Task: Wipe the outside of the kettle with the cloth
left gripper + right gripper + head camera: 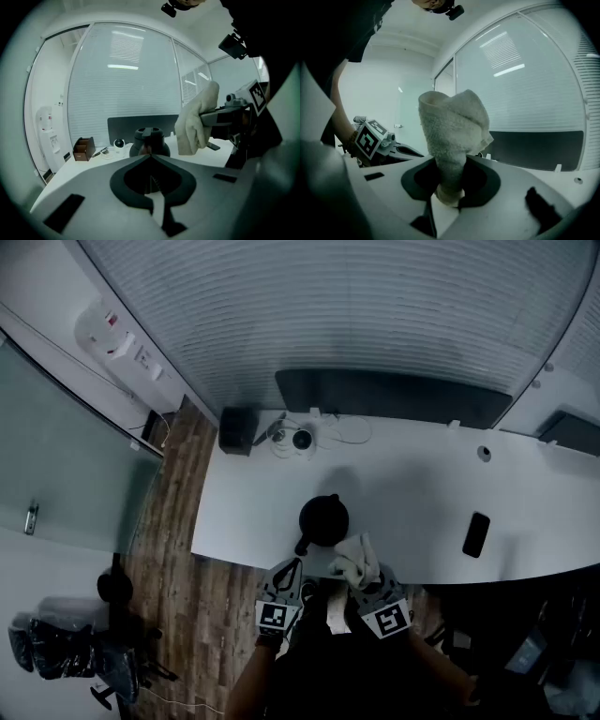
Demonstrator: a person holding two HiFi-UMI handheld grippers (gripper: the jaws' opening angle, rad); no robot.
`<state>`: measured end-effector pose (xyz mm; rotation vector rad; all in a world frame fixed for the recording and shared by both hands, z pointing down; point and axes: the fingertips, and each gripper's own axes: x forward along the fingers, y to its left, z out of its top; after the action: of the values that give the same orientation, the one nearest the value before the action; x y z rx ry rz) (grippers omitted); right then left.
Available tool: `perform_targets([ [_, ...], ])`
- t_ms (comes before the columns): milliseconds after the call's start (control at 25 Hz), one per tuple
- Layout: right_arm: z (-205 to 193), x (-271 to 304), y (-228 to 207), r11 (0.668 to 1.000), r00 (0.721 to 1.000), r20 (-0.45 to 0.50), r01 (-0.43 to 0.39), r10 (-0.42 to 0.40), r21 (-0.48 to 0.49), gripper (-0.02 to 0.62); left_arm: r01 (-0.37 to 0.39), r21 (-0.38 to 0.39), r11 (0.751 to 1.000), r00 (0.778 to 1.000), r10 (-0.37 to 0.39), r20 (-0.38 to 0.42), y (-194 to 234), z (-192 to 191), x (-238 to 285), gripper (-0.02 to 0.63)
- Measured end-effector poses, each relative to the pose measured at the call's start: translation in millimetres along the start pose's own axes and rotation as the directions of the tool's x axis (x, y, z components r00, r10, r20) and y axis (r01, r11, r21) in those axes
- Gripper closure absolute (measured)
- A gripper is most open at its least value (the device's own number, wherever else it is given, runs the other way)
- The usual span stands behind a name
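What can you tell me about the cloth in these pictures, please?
The cloth is an off-white, towel-like piece with a nubbly pile, bunched into a thick wad. One end is pinched between the jaws of the right gripper, and the rest bulges out beyond them in soft folds. In the head view it sits over the near edge of the white table, just right of the black kettle. The left gripper view shows a narrow gap between the two. Nothing else touches it.

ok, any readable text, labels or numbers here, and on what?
None legible.
On the left marker cube and right marker cube: square code patterns, no letters.
On the white wall unit: red marks, too small to read.
No print visible on the kettle, cloth or phone.
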<state>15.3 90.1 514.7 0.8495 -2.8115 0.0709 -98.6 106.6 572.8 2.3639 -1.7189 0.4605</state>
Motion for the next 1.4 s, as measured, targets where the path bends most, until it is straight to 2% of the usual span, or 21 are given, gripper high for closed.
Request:
perform_targets([
  [200,-9,22,-12,1.0,0.999,-0.036,0.019,-0.019,-0.017,0.502,0.107,0.032,0.994,0.994,-0.108,0.015,7,-4,15,0.586],
  [320,-9,30,-15,0.999,0.998,-0.044,0.039,-0.04,-0.014,0.502,0.184,0.082,0.98,0.983,-0.185,0.009,0,-4,12,0.522],
  [400,-9,33,-17,0.999,0.997,-0.05,0.054,-0.054,-0.007,0.502,0.21,0.086,0.974,0.977,-0.212,0.01,-2,-4,10,0.486],
  [760,-16,40,-10,0.995,0.989,-0.105,0.102,-0.102,-0.008,0.502,0.214,0.007,0.977,0.977,-0.214,0.016,19,-17,18,0.483],
  [1000,-24,39,-3,0.994,0.985,-0.128,0.111,-0.112,-0.013,0.502,0.245,0.015,0.969,0.969,-0.245,0.019,18,-18,32,0.468],
  [1400,-44,40,5,0.993,0.979,-0.169,0.118,-0.117,-0.005,0.502,0.256,0.003,0.967,0.966,-0.255,-0.047,11,-42,51,0.468],
])
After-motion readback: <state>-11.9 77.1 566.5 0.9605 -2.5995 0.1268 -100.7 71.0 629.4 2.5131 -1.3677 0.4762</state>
